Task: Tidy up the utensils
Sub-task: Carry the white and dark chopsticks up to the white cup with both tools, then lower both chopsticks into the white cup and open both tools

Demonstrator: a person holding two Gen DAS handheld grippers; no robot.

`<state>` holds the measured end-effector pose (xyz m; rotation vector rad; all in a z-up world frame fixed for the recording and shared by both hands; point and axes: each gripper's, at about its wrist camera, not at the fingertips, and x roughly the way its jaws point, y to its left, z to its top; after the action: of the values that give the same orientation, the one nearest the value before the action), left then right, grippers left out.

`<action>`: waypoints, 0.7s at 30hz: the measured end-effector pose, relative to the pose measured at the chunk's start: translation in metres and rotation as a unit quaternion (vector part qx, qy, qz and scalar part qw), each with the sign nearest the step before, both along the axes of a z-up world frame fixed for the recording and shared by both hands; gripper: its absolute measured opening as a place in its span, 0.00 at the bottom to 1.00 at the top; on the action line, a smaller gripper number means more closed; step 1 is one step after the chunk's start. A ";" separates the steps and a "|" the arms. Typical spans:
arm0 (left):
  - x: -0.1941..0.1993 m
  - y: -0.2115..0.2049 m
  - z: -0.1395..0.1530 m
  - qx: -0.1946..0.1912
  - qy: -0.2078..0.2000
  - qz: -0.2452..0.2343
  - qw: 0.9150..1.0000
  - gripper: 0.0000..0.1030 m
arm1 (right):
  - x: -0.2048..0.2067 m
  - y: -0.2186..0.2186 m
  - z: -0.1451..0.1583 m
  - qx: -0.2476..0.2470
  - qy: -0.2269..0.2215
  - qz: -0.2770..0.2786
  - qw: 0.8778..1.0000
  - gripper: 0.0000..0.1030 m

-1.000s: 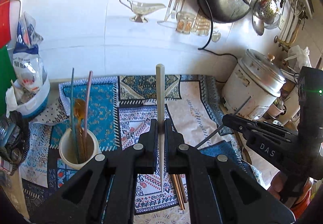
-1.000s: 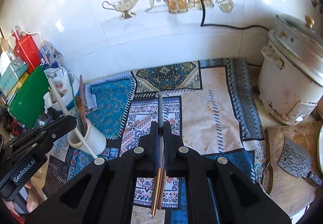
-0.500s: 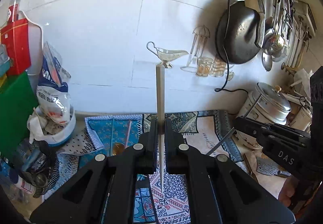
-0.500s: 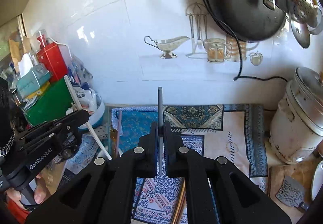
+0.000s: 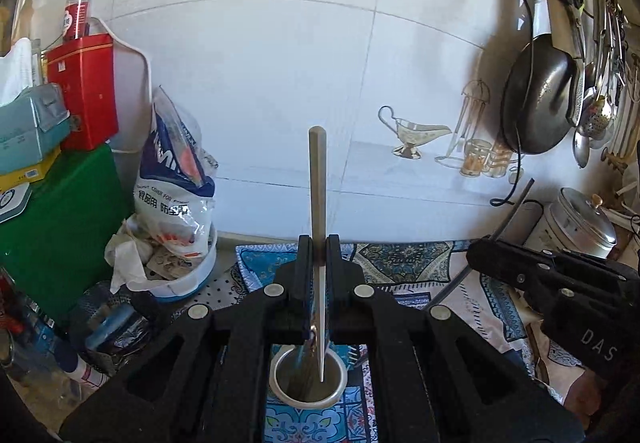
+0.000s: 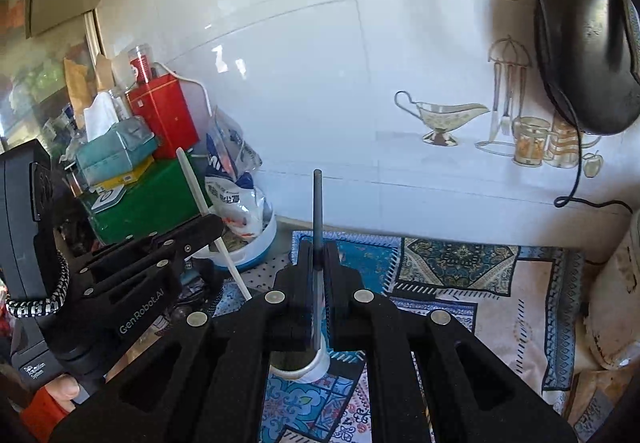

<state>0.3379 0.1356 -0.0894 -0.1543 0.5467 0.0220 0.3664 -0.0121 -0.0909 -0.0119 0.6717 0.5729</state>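
— What are your fingers doing?
— My left gripper [image 5: 319,271] pinches one pale chopstick [image 5: 318,203]; my right gripper [image 6: 318,267] pinches one dark chopstick [image 6: 317,211].
— What changed?
— Both have swung upright from the mat [image 5: 416,263] to above the one cup [image 5: 307,377], tips entering. Dropping them in looks next.

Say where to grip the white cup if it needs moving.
Take the white cup by its outer wall, coming in low from the side. It stands upright on the patterned cloth, and both chopsticks, pale and grey, hang over its mouth, so a top-down rim grasp looks blocked.
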 end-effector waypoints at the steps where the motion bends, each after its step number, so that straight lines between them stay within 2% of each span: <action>1: 0.001 0.004 -0.005 0.001 0.004 0.006 1.000 0.04 | 0.002 0.006 -0.006 -0.003 0.007 0.006 1.000 0.05; 7: 0.016 0.019 -0.050 -0.008 0.053 0.028 0.998 0.04 | 0.017 0.029 -0.048 -0.037 0.056 0.027 0.997 0.05; 14: 0.034 0.021 -0.094 -0.010 0.120 0.026 0.992 0.04 | 0.035 0.038 -0.092 -0.070 0.123 0.034 0.989 0.05; 21: 0.047 0.019 -0.109 -0.013 0.159 0.020 0.987 0.04 | 0.046 0.038 -0.097 -0.082 0.140 0.028 0.986 0.05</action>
<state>0.3850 0.1542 -0.1986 -0.1882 0.8625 0.0803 0.4127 0.0255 -0.1883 -0.1060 0.9937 0.5780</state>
